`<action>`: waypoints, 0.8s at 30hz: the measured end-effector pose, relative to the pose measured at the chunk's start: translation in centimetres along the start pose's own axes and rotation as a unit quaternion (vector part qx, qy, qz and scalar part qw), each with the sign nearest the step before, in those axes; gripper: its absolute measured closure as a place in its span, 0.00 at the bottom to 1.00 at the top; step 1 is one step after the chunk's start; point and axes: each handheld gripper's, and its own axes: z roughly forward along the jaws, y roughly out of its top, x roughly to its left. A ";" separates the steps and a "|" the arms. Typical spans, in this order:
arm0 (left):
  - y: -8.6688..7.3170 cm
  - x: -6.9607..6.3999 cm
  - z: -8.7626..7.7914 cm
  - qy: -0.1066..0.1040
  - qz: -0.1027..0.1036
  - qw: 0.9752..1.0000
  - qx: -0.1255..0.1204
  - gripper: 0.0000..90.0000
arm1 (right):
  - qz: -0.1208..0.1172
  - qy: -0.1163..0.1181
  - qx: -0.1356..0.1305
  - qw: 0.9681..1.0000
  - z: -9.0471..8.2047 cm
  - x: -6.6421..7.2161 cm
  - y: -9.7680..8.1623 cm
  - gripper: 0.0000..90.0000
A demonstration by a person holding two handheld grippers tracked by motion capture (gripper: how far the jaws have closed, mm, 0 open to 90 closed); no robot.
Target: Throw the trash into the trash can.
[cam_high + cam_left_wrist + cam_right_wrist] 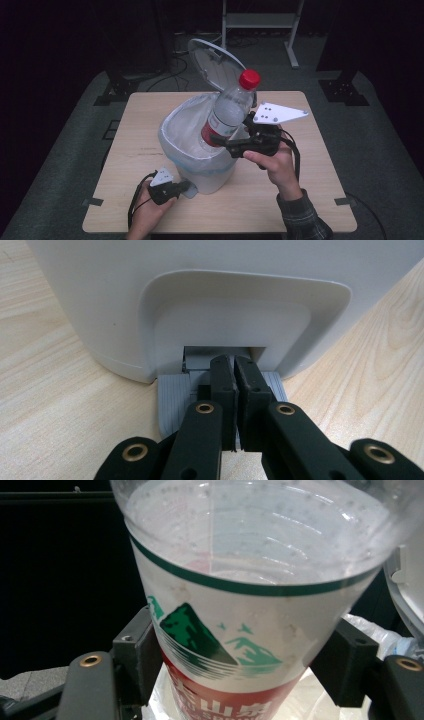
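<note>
High view: lid (216,64) up, left gripper (187,187) closed, pressing pedal (172,397); right gripper (227,141) clamping bottle (231,110) over bin (210,172) at table's (310,200) twelve o'clock. Still undone: the drop.

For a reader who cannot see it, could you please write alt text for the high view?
The right gripper holds a red-capped bottle above an open, bag-lined white bin on a wooden table. The left gripper presses the bin's pedal.
</note>
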 end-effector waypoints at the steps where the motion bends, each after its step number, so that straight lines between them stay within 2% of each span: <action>1: 0.0 0.0 0.0 0.000 0.000 1.000 0.000 0.97 | 0.002 -0.001 0.002 1.000 0.1 0.0 -0.1 0.32; 13: 0.0 0.0 0.0 0.000 0.001 1.000 0.000 0.97 | 0.005 -0.011 0.010 1.000 1.3 -0.2 -1.0 0.31; 19: 0.0 0.0 0.0 0.000 0.000 1.000 -0.001 0.97 | 0.005 -0.005 0.021 1.000 1.9 -0.3 -1.5 0.31; 24: 0.0 0.0 0.0 0.000 0.000 1.000 0.000 0.97 | 0.006 -0.001 0.015 1.000 1.8 -0.4 -1.4 0.31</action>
